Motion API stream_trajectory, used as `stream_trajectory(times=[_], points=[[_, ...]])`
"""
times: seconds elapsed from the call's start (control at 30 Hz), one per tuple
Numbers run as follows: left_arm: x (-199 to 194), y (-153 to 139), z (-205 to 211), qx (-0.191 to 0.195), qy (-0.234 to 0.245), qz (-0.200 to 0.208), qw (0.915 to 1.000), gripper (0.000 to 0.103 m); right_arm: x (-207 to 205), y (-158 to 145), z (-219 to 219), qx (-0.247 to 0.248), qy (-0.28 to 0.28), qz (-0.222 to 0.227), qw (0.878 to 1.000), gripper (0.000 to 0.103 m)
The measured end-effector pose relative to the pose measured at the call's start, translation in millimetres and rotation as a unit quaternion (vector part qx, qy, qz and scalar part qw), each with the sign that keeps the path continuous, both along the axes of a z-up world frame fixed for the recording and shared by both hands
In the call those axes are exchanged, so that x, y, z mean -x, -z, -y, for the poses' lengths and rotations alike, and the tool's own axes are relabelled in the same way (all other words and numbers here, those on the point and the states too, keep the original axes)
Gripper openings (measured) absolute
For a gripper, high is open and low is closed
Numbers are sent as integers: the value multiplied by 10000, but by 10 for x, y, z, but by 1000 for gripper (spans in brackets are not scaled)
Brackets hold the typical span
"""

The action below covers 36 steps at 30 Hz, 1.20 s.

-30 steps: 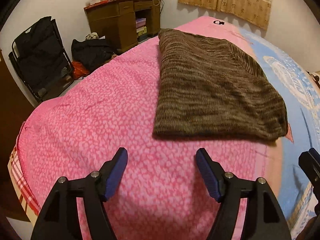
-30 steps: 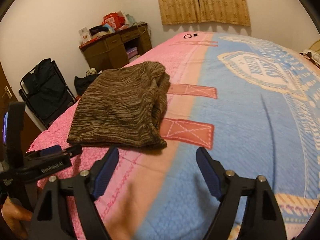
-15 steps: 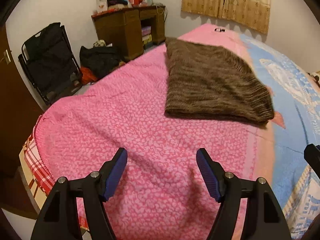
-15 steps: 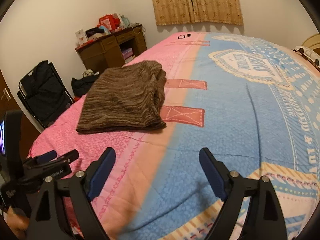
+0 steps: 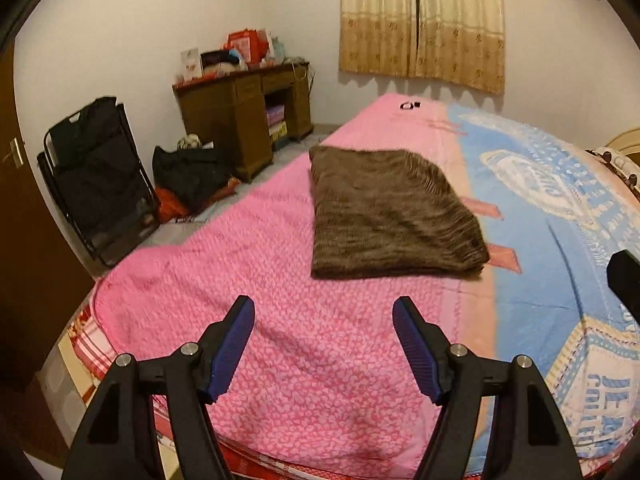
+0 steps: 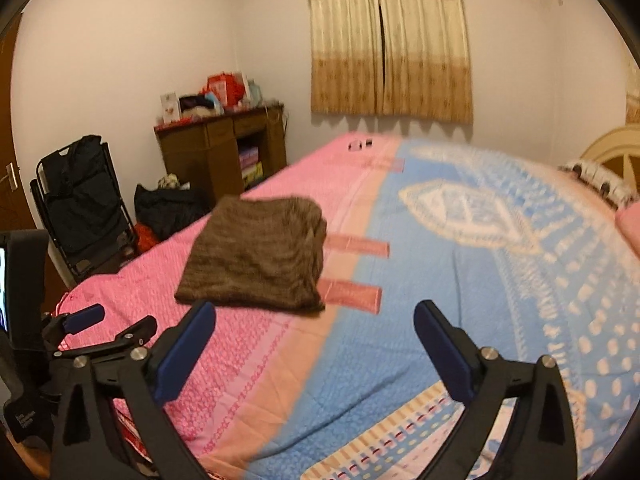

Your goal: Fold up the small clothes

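Left claw (image 5: 323, 322) & right claw (image 6: 314, 328) gape wide (both empty).

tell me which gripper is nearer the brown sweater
Hard to call; neither touches it. The left gripper sits open over the pink blanket, short of the sweater; the right gripper sits open off its near right corner.

Right wrist view motion-blurred: brown folded garment (image 6: 256, 254) edges smeared, knit pattern unreadable. Small dark items (image 6: 360, 144) at far end of bed too blurred to identify. Left gripper (image 6: 108, 320) partly hidden behind right gripper's near finger, its left side cropped. In left wrist view, right gripper (image 5: 625, 280) cropped at right edge, jaw state unreadable. Desk clutter (image 5: 236, 54) too small to identify.
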State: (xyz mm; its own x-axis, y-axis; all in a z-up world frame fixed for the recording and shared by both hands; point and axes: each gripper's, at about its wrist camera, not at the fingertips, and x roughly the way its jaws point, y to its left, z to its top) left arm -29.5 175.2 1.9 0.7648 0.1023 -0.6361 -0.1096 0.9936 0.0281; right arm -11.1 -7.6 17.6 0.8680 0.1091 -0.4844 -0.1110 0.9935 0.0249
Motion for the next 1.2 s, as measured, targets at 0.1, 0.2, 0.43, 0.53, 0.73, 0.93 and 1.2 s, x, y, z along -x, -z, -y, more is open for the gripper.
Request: stream_trajectory(times=[0.1, 0.2, 0.43, 0.53, 0.73, 0.93, 1.2], points=[[25, -30, 43, -84, 44, 65, 9999, 73, 48, -53, -35, 174, 28, 180, 9997, 103], [24, -13, 75, -170, 54, -4, 9998, 73, 47, -32, -53, 266, 37, 196, 9994, 103], [87, -71, 137, -275, 26, 101, 9996, 73, 69, 9, 82, 64, 107, 115, 9999, 103], [130, -151, 141, -245, 22, 231, 9994, 73, 100, -27, 138, -74, 151, 185, 9997, 103], [202, -306, 135, -266, -40, 447, 9986, 73, 190, -143, 179, -186, 243, 454, 9985, 103], [239, -429, 97, -298, -175, 693, 9970, 88, 336, -281, 194, -223, 292, 922, 9951, 103], [203, -413, -5, -38, -29, 752, 9972, 88, 386, -308, 125, 55, 334, 1198, 9922, 103]])
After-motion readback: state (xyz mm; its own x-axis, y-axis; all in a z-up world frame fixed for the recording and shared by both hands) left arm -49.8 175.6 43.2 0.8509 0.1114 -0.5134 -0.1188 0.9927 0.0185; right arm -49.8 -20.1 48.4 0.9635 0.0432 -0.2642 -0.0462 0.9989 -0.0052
